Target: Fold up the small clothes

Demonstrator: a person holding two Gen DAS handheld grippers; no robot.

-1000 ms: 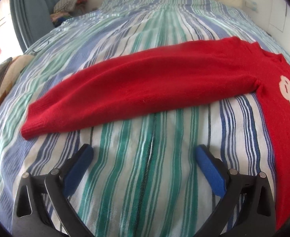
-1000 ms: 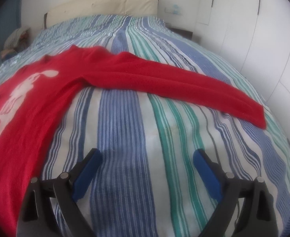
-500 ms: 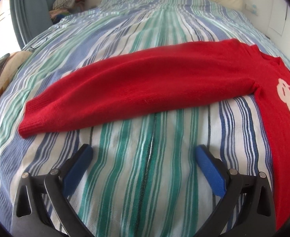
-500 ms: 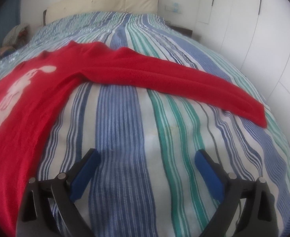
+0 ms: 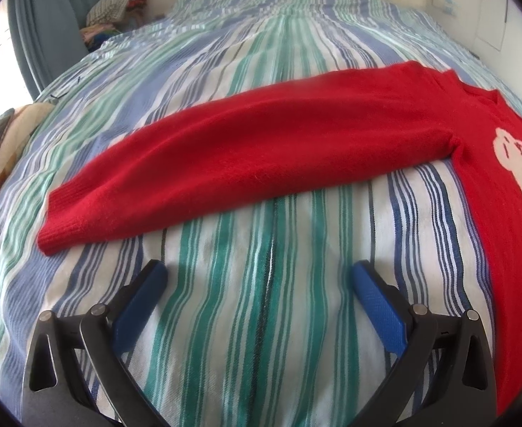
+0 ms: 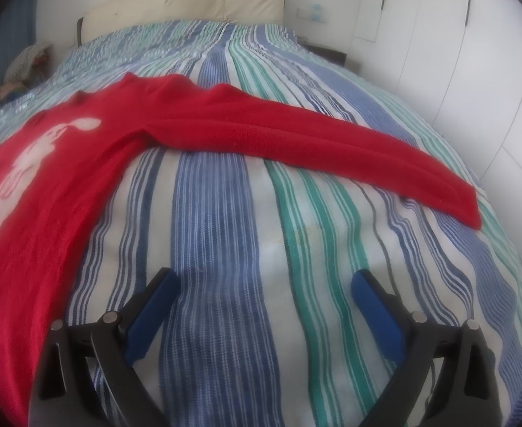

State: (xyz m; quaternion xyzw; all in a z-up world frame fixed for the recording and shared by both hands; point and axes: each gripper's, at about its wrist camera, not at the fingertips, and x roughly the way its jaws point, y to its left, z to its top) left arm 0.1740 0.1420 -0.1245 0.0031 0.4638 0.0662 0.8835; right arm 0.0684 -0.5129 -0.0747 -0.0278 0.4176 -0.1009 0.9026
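— Both views have slid slightly rightward; what's nearest?
— 2 empty, wide-open tongs: left tongs, right tongs, over the striped bed.
— Beyond?
— Red sweater flat, sleeves running crosswise, 1 ahead of each.

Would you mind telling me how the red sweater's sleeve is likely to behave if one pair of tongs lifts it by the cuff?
Probably floppy: the sleeve lies limp, following the bed's curve. Its fuzzy knit looks soft and grippy, so it likely won't slip from the left tongs, now open. Lifted by the cuff, it may drag the sweater body along.
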